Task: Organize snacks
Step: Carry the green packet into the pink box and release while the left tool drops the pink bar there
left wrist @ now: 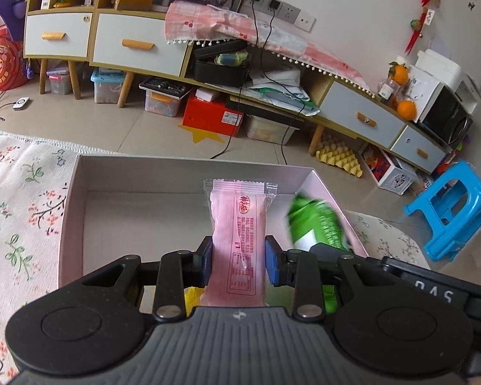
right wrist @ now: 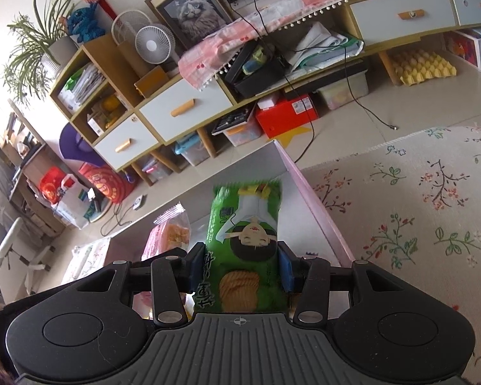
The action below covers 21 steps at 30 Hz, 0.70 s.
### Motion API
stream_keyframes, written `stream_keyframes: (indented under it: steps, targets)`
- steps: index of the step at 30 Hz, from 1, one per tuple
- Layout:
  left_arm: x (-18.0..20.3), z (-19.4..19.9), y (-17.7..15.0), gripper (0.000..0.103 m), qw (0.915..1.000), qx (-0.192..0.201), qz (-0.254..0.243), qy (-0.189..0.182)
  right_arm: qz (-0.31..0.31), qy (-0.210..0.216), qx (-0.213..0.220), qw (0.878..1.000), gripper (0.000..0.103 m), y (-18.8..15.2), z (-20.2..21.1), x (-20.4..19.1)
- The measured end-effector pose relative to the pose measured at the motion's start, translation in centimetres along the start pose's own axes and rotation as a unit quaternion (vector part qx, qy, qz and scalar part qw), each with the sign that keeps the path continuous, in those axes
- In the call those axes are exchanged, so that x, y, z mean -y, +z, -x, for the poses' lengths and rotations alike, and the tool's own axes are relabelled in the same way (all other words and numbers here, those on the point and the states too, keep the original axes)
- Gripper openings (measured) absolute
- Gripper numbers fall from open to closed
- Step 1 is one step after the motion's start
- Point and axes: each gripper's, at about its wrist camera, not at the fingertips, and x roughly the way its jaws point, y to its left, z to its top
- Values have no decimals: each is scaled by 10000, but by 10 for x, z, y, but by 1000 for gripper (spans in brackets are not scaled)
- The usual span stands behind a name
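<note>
Pinching a pink packet [left wrist: 237, 240] between its blue pads [left wrist: 207, 261], my left tongs [left wrist: 239, 263] hold it upright over the open box [left wrist: 70, 211], with the sealed top edge pointing away from me. The box stands on a floral cloth [left wrist: 19, 205], its pale inside wall bare on the left half. Just right of the pink packet, a blurred green packet [left wrist: 317, 224] hangs over the box's right side, near the pink rim. Under the left tongs a bit of yellow wrapper [left wrist: 192, 298] shows; what it belongs to I cannot tell. Beyond the box, on the tiled floor, stand a red carton [left wrist: 211, 115] and, far right, a blue stool [left wrist: 452, 208].

From my right wrist, the pink packet [right wrist: 170, 234] shows again at left, an orange snack visible through its clear front. My right tongs [right wrist: 240, 266] are closed on the green packet [right wrist: 247, 243], pads pressing both of its sides; the printed cartoon figure on it appears upside down from here. The packet juts forward over the box, whose pink right wall [right wrist: 317, 215] runs beside it to the far corner. Right of that wall lies the floral cloth [right wrist: 417, 211].
</note>
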Motion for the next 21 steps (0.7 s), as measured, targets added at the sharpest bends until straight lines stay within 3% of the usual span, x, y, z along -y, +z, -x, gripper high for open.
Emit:
stream_keyframes:
  steps: [3, 5, 8, 17, 21]
  targets:
    - [2, -4, 2, 30, 9999, 29, -92, 79, 2, 53, 51, 10000, 36, 4, -2, -1]
    - [2, -7, 3, 30, 9999, 29, -114, 122, 23, 84, 44, 10000, 37, 5, -3, -2]
    - [2, -10, 3, 32, 9997, 1, -148, 171, 112, 78, 40, 9999, 39, 6, -4, -4]
    - [4, -3, 1, 52, 9991, 17, -247, 344, -151, 46, -23, 9999, 46, 9, 1, 2]
    - [5, 6, 1, 54, 9989, 34, -243, 402, -159, 2, -37, 9999, 47, 10, 10, 2]
